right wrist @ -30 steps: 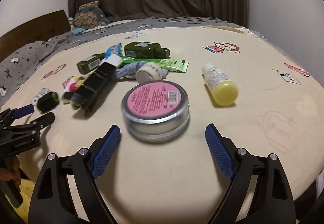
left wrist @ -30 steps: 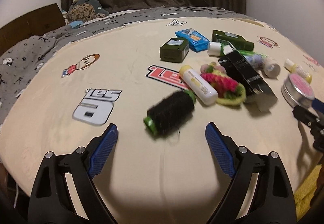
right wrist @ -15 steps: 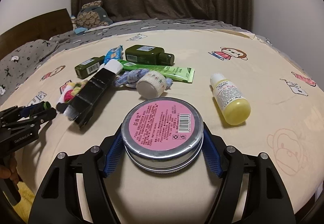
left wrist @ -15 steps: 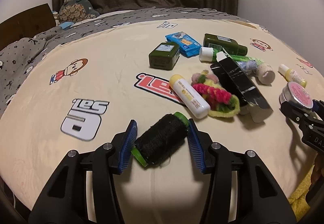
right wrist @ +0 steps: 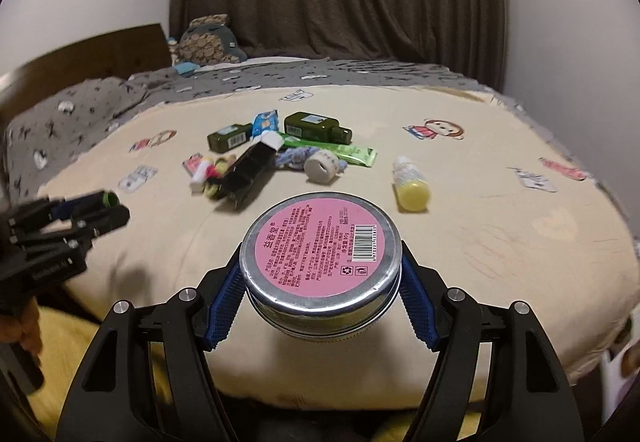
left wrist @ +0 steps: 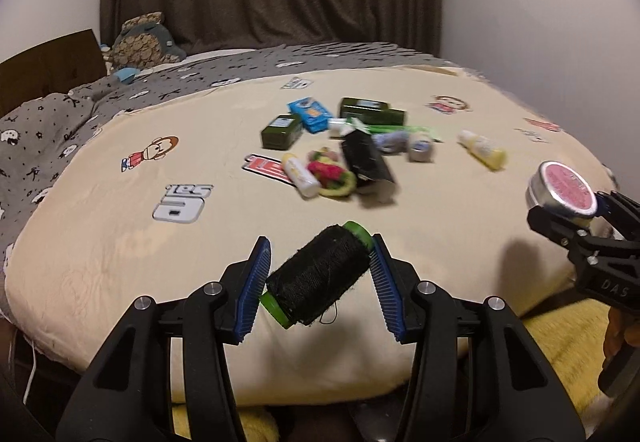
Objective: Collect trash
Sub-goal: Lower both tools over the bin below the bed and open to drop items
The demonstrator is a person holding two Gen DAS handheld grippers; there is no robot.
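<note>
Squeezing from both sides, the left gripper (left wrist: 320, 280) holds the black thread spool (left wrist: 318, 278) up above the bed (left wrist: 120, 242). Its blue pads press on the green ends, so the spool sits tilted. It looks light, and the thread is soft and fuzzy, so I think it will not slip. The right gripper (right wrist: 322, 282) is closed around the round tin (right wrist: 322, 262), pads on its shiny wall at 3 and 9 o'clock. That metal looks smooth and hard, so it may slide if the squeeze gets loose. At 12 o'clock from both tools, the pile of bottles (left wrist: 352, 142) lies well apart on the bed.
</note>
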